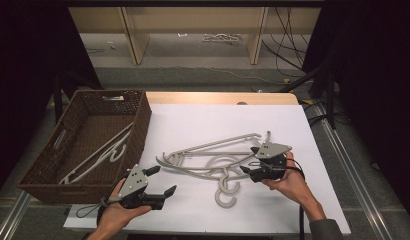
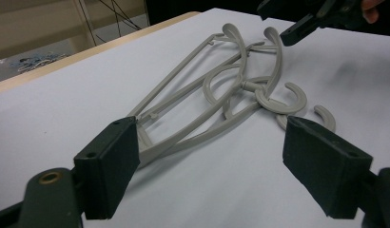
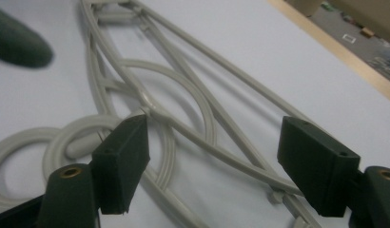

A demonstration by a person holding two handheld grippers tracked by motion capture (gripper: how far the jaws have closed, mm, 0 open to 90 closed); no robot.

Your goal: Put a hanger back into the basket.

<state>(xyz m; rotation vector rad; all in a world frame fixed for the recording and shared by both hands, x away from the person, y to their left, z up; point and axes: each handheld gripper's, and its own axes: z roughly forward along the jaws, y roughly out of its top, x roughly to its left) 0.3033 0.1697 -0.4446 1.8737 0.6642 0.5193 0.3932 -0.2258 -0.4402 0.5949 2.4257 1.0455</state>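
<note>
Several grey plastic hangers [image 1: 208,155] lie tangled in a pile on the white table top [image 1: 218,120], their hooks curling toward the near edge. My left gripper [image 1: 164,180] hovers at the pile's left end, open and empty; in the left gripper view its jaws [image 2: 212,156] frame the hangers [image 2: 217,95] a little way ahead. My right gripper [image 1: 248,160] is at the pile's right end, low over it. In the right gripper view it [image 3: 212,147] stands open, with hanger arms [image 3: 221,152] lying between the jaws and the pads apart from them.
A brown wicker basket [image 1: 140,125] stands at the table's left edge with a few grey hangers [image 1: 100,152] inside. Beyond the far table edge are wooden shelf legs and loose cables on the floor. Dark curtains close both sides.
</note>
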